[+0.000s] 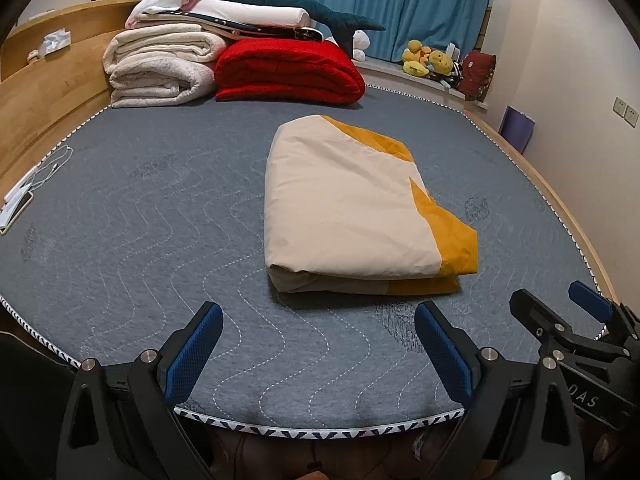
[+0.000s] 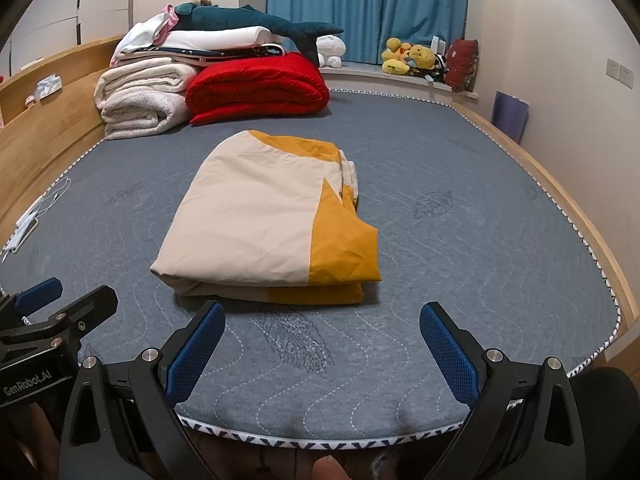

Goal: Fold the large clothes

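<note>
Folded cloth on the mattress

Cream-and-mustard cloth (image 1: 352,200) lies folded mid-mattress (image 1: 140,220), apart from both tools. Left tool (image 1: 319,336) and right tool (image 2: 322,336) hover at the near edge, jaws wide, holding nothing. Behind: red quilt (image 1: 288,70), white blankets (image 1: 160,68), shark plush (image 1: 288,2). Cable (image 1: 50,166) lies far left.
</note>
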`<action>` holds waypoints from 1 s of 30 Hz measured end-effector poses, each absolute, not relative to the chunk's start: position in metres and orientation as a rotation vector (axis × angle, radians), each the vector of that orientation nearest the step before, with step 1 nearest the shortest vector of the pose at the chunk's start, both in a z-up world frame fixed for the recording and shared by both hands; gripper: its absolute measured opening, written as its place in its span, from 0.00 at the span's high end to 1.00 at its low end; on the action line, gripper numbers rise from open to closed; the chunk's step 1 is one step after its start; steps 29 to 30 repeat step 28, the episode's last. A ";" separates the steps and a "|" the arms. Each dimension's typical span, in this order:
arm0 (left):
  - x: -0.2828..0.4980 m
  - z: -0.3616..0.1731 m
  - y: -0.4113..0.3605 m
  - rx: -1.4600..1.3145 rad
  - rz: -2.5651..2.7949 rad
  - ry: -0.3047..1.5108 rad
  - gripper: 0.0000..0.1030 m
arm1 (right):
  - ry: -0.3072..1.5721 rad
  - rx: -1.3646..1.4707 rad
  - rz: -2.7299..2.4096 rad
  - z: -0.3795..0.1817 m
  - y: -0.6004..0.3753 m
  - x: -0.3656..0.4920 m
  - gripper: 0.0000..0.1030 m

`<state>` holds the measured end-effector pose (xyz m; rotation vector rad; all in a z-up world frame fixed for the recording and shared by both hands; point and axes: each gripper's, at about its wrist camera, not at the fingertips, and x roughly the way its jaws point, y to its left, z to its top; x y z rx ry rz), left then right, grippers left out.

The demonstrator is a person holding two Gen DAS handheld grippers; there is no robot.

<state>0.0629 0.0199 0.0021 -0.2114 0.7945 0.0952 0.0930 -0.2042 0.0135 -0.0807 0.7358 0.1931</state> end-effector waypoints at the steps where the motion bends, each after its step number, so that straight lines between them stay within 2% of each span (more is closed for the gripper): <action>1: 0.063 0.002 0.020 -0.214 0.095 0.795 0.07 | 0.734 -0.082 0.193 0.014 -0.204 0.093 0.05; 30: 0.061 0.003 0.013 -0.200 0.090 0.777 0.05 | 0.715 -0.084 0.194 0.015 -0.196 0.092 0.05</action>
